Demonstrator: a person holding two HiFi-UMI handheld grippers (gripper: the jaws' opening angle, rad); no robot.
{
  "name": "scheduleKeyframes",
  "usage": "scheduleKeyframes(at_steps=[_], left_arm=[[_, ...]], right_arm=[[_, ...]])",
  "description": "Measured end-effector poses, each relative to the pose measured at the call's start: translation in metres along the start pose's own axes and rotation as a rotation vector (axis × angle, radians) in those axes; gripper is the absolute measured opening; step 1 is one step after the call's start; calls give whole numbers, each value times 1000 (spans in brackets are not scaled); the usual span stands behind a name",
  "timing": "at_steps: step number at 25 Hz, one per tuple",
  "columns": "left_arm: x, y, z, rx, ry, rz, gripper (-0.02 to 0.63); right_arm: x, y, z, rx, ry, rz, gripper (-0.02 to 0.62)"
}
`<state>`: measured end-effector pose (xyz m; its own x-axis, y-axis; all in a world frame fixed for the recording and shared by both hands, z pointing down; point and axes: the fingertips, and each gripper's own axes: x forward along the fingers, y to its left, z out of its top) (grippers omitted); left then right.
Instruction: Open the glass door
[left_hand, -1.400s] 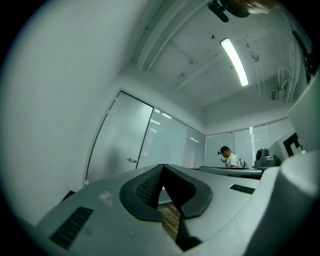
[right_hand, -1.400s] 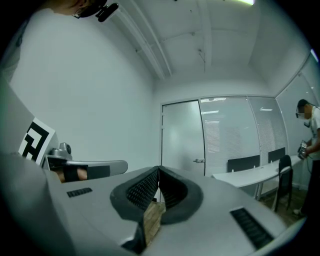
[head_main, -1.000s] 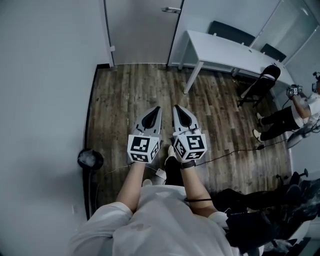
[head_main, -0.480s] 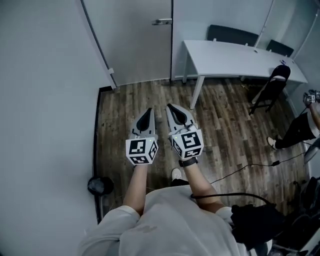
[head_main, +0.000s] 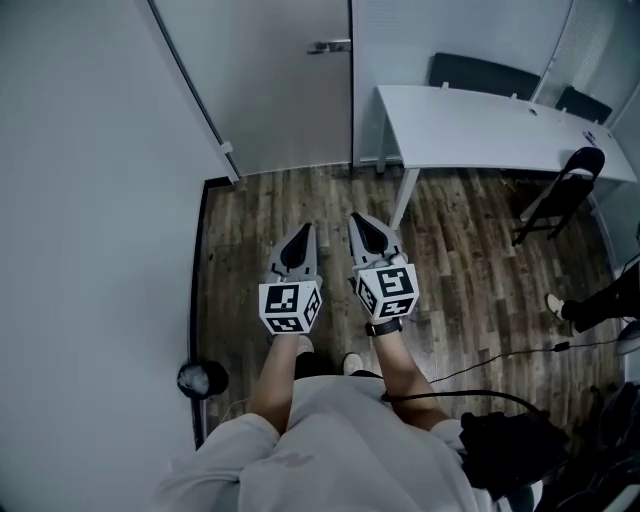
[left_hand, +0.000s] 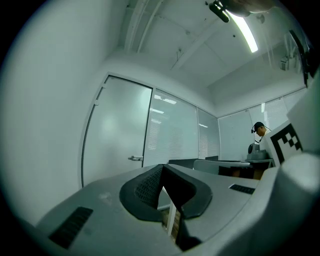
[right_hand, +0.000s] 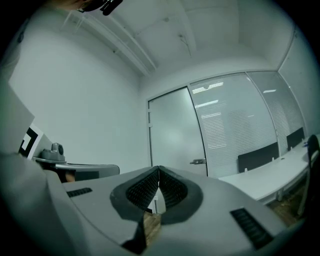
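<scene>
Left: grey two-jaw left gripper (head_main: 303, 232), jaws pressed together, nothing between them.
Right: matching right gripper (head_main: 360, 220) just beside it, jaws closed too, empty.
Door: frosted glass door (head_main: 285, 95) ahead, shut, its silver lever handle (head_main: 328, 46) well apart from both grippers.
Beside: long white table (head_main: 480, 130).

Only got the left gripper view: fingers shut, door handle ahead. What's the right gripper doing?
Observer: The right gripper is shut too, with nothing between its fingers. It is aimed toward the door handle.
Operator: What's on the floor ahead?
Observer: In the head view, wood floor runs up to the glass door. A leg of the white table stands right of the path.
Operator: Left side?
Observer: What looks like a black bin sits by the left wall, beside the person.
</scene>
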<state>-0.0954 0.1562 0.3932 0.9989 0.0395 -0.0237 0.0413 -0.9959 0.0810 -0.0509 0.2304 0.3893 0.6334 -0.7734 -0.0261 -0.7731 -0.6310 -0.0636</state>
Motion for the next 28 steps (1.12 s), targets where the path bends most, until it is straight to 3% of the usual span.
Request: scheduleKeyframes(at_steps=[5,9,14,19,24,28], left_arm=[[57,28,-11,-30,-3,-10,1],[124,50,-15,-57,-21,-71,2],[214,98,18,-71,-101,-103,2],[256,165,44,-42,-148,-90,1],[295,230,25,-63,-120,-51,2],[336,246,5,-91,-79,-57,2]], right_arm=[[48,-23,-13,-13,20,-2,3],[101,-50,-15,-50,30,-34,3],[193,-77,18,-123,-16,-35,3],[276,-75,25,-128,-40,-24,3],[348,-69,11,-125,-47,17,3],[387,-95,-9,-132,26,-5,3]])
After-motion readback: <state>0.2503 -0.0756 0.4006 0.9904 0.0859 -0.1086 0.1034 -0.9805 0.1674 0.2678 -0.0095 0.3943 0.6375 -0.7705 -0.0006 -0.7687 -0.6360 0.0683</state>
